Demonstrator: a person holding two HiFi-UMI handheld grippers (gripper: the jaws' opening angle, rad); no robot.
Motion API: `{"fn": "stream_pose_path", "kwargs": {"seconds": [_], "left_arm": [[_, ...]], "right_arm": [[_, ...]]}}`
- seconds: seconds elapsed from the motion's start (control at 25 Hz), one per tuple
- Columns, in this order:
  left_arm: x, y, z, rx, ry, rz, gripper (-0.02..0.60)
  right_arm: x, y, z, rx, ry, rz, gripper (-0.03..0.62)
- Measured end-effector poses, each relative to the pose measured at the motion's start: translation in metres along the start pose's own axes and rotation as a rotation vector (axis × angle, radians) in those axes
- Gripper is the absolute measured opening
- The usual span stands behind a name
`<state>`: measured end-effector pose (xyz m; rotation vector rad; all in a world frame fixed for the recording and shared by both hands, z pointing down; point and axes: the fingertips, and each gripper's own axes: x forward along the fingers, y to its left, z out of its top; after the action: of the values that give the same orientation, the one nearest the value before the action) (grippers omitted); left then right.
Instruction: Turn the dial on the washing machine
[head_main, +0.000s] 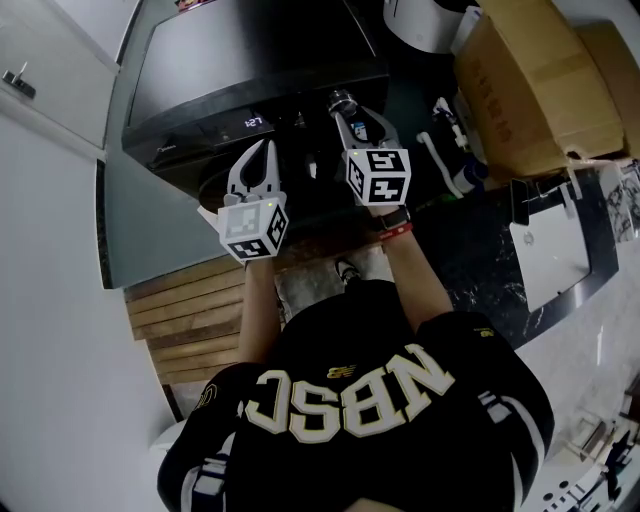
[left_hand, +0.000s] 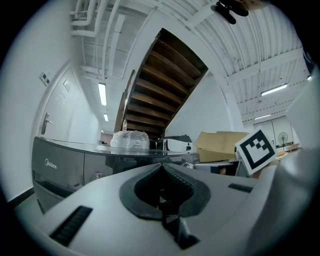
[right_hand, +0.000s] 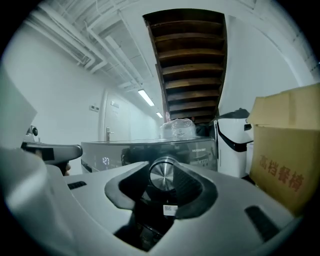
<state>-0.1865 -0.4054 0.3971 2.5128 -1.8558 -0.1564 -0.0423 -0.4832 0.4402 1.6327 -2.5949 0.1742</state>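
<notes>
The dial (right_hand: 164, 175) is seen as a round brushed-metal knob on the front control strip of the washing machine (head_main: 250, 60). In the head view it lies just right of 12 o'clock from the frame's centre.

Nearest the camera, a dark jersey (head_main: 350, 400) with pale lettering fills the 6 o'clock part of the head view. Both forearms are stretched from it toward 12 o'clock. The left gripper (head_main: 262, 150) is held at 10 o'clock from the centre, short of the machine's front. Its jaws are brought together at the tips, and nothing is held between them.

The right gripper (head_main: 348, 112) is set further forward, at 1 o'clock. Its jaws are closed to a middling width round the dial, with the pads laid against the knob's rim on both sides.

A lit display (head_main: 253, 122) is shown on the control strip at 9 o'clock from the dial. A clear wrapped bundle (right_hand: 177, 129) is placed on the machine's top, at 12 o'clock from the dial in the right gripper view.

A cardboard box (head_main: 530, 80) is stood at 3 o'clock from the machine. Farthest off, the underside of a wooden staircase (right_hand: 187, 65) is seen at 12 o'clock overhead.
</notes>
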Motion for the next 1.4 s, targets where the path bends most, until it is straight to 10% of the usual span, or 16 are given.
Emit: {"fn": "stream_pose_path", "kwargs": {"seconds": [0.44, 1.4], "left_arm": [[-0.018, 0.005, 0.009, 0.004, -0.018, 0.029, 0.014], [-0.040, -0.003, -0.003, 0.079, 0.018, 0.022, 0.014]], "right_arm": [[-0.036, 0.017, 0.003, -0.061, -0.039, 0.004, 0.008], [-0.069, 0.030, -0.002, -0.029, -0.046, 0.031, 0.008]]}}
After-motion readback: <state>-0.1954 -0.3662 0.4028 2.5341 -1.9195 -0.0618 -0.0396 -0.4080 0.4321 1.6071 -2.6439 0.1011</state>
